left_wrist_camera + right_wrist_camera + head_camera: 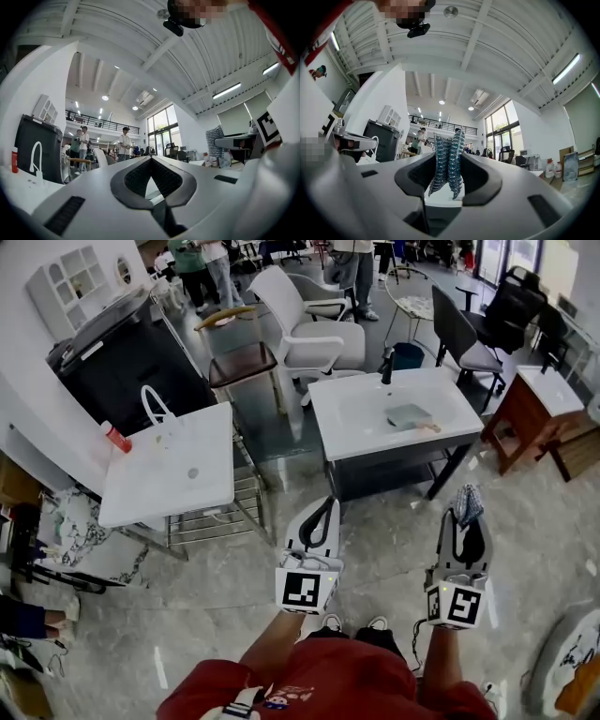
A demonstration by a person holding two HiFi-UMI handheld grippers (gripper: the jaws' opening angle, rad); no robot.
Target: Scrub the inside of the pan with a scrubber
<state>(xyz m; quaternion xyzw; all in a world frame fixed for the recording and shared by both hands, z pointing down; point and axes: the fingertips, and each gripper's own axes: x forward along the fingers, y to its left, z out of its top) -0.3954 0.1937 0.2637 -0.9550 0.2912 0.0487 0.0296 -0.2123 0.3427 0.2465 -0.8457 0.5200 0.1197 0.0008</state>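
Note:
A grey pan [407, 415] with a wooden handle lies in the basin of the white sink unit [330, 407] ahead of me, beside a black tap [387, 364]. Both grippers are held low over the floor, well short of the sink. My right gripper [466, 517] is shut on a blue-grey mesh scrubber [468, 500]. In the right gripper view the scrubber [447, 164] stands upright, pinched between the jaws of the right gripper [449, 157]. My left gripper [326, 506] is shut with nothing in it. In the left gripper view its tips [150, 159] meet.
A second white sink counter [211, 486] stands to the left with a white tap [155, 405] and a red bottle [115, 436]. Behind it is a black cabinet [122, 362]. White and black chairs, a wooden stool [242, 362] and people stand farther back. A brown stand [525, 418] is at the right.

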